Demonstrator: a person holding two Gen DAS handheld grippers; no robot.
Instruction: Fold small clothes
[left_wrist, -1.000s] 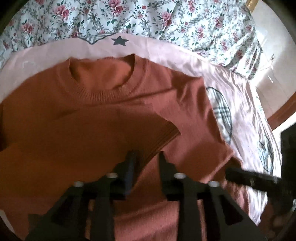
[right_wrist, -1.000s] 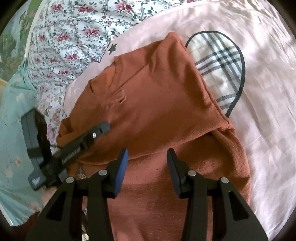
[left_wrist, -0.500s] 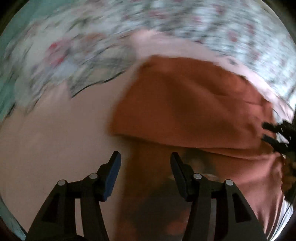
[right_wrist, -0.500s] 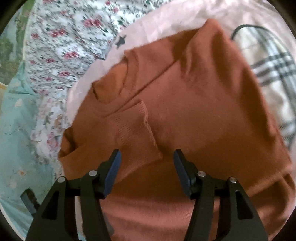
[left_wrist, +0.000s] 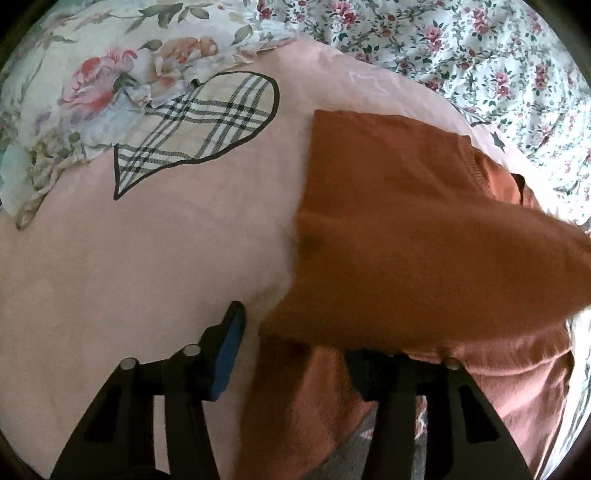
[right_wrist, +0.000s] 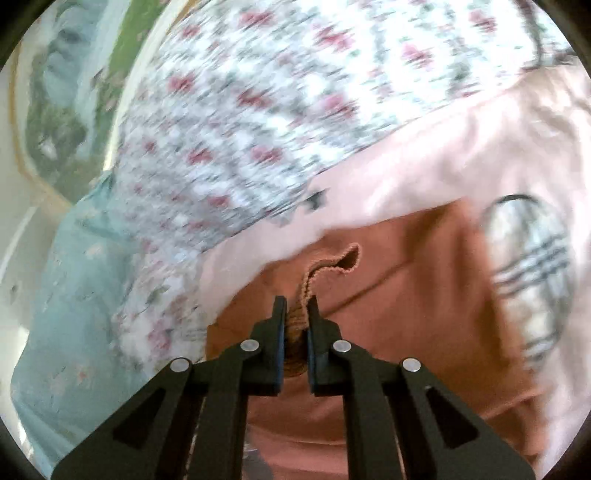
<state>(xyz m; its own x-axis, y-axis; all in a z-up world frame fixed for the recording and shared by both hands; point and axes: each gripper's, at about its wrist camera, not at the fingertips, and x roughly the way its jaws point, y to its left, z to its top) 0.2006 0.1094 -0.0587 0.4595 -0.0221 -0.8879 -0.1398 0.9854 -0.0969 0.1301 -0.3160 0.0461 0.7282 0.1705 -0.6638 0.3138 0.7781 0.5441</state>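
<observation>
Rust-orange sweater (left_wrist: 399, 229) lies on the pink sheet (left_wrist: 129, 266) of the bed, beside a plaid heart print (left_wrist: 199, 125), with floral bedding (left_wrist: 480, 51) beyond. I see my right claw (right_wrist: 296, 306) has just closed, pinching the sweater's ribbed cuff (right_wrist: 325, 273). My left claw (left_wrist: 291, 332) stands spread, jaws just narrowing, its right finger hidden under blurred sweater fabric.

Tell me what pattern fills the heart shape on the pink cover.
A beige, black and white plaid check with a black outline fills the heart shape, clearest in the left wrist view.
</observation>
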